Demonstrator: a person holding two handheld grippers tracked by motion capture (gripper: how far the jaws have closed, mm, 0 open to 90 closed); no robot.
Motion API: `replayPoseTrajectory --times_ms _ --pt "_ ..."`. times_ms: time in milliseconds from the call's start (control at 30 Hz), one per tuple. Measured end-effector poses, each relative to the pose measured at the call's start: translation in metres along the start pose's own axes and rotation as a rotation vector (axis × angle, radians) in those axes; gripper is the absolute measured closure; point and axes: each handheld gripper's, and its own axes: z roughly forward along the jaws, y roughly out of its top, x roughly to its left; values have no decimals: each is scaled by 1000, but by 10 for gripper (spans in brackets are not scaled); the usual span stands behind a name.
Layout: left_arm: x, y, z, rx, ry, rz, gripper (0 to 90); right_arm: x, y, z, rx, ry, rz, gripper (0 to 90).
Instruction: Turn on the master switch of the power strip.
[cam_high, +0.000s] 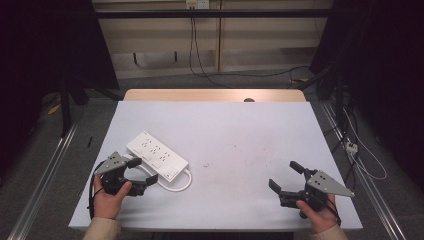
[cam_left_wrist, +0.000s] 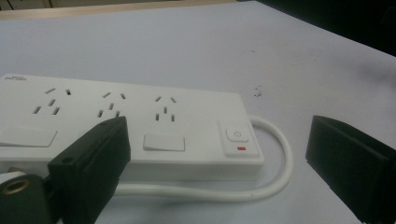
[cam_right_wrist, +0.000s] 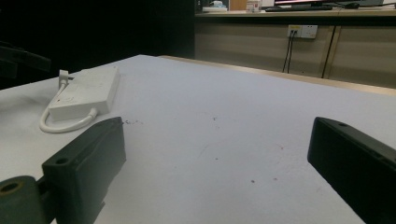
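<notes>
One white power strip (cam_high: 157, 156) is laid flat on the bench (cam_high: 240, 135), in the left half toward the near edge, its long axis running from about 10 o'clock to 4 o'clock in the high view; three socket groups are counted on its top face in the left gripper view (cam_left_wrist: 126, 128), with two blank white rocker plates below them and one square push button bearing a power symbol and a small red mark at the 3 o'clock end; a few small grey printed characters are seen at its far left corner, too small to be read. One short white cord (cam_high: 181, 184) is looped out of the button end and curls back along the near side of the strip.

One left tool (cam_high: 141, 170) is held at the strip's near end, jaws spread wide; in the left gripper view one jaw is seen in front of the strip's near side, whether touching cannot be told, and the other stands apart over bare bench at 3 o'clock; nothing is gripped. One right tool (cam_high: 284, 176) is held well apart at the bench's 5 o'clock corner, jaws likewise spread on nothing.

Wide bare room is left across the middle and right of the bench, marked by faint dark specks; a wooden strip is seen along the far edge.
</notes>
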Motion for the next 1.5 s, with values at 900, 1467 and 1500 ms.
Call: replayPoseTrajectory --times_ms 900,1467,1500 --pt "9 -6 -17 -22 14 -16 61 -2 -1 -3 -3 -13 13 42" --pt "8 -7 -18 -29 9 -26 61 -7 -2 -3 7 -29 17 42" --pt "8 -6 -18 -28 9 -26 61 -7 -2 -3 8 -28 14 42"
